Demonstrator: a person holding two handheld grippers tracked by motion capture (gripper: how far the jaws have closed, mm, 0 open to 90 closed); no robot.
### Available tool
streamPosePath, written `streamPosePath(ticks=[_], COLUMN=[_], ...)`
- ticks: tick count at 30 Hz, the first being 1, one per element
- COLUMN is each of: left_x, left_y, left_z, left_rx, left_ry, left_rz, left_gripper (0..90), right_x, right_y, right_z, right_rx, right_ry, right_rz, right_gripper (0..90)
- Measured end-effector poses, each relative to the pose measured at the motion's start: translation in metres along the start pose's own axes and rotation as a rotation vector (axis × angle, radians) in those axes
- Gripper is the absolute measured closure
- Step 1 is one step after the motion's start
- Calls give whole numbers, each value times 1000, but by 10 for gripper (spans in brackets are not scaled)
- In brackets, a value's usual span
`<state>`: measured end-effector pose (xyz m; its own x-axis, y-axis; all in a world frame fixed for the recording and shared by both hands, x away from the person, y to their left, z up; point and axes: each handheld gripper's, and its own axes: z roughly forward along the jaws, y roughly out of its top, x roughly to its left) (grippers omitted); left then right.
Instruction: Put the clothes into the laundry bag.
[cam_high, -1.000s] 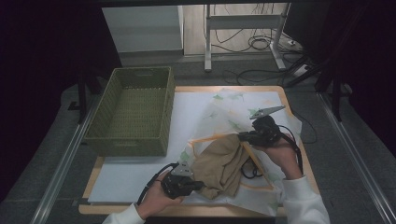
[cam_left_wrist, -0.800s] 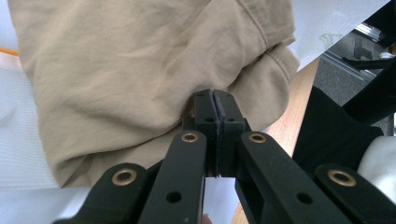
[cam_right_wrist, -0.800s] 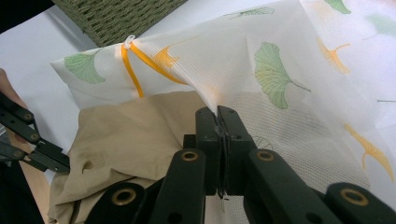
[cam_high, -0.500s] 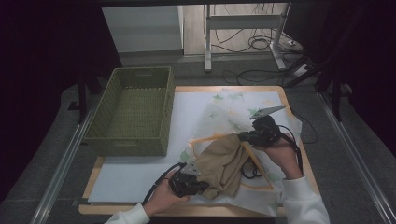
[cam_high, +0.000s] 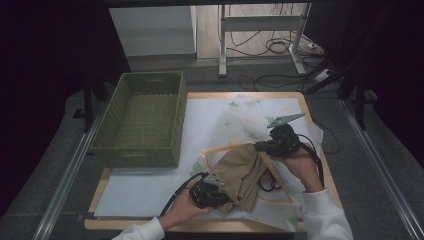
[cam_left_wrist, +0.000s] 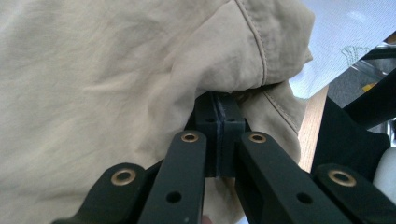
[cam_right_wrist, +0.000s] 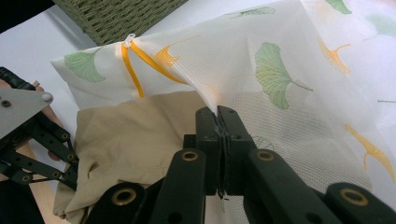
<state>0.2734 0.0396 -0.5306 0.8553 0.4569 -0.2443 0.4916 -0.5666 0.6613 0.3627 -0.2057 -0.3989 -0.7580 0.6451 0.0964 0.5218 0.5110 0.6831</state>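
On the wooden table (cam_high: 310, 107), the left gripper (cam_left_wrist: 219, 114) is pinching the soft tan cloth (cam_high: 242, 175), half inside the white leaf-printed mesh bag (cam_right_wrist: 289, 93) whose edge the right gripper (cam_right_wrist: 218, 116) is pinching open.

The garment (cam_high: 243, 176) is plain khaki-beige. Around it, the white mesh bag (cam_high: 248, 121) carries green and orange ginkgo leaves with orange trim. Left of the bag, the woven basket (cam_high: 141, 120) is olive green.
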Motion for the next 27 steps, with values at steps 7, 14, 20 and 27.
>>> streamPosePath(ticks=[7, 14, 20, 27], left_x=[2, 3, 5, 5], left_y=[5, 12, 17, 21], left_z=[4, 9, 12, 15], left_rx=[0, -1, -1, -5], left_ry=[4, 13, 22, 27], left_rz=[-1, -4, 2, -9], left_gripper=[898, 898, 898, 898], right_x=[0, 0, 1, 1], right_y=[0, 0, 0, 0], right_z=[0, 0, 0, 0], right_rx=[2, 4, 3, 3], right_ry=[1, 2, 3, 5], right_rz=[0, -2, -4, -6], right_gripper=[868, 869, 868, 868])
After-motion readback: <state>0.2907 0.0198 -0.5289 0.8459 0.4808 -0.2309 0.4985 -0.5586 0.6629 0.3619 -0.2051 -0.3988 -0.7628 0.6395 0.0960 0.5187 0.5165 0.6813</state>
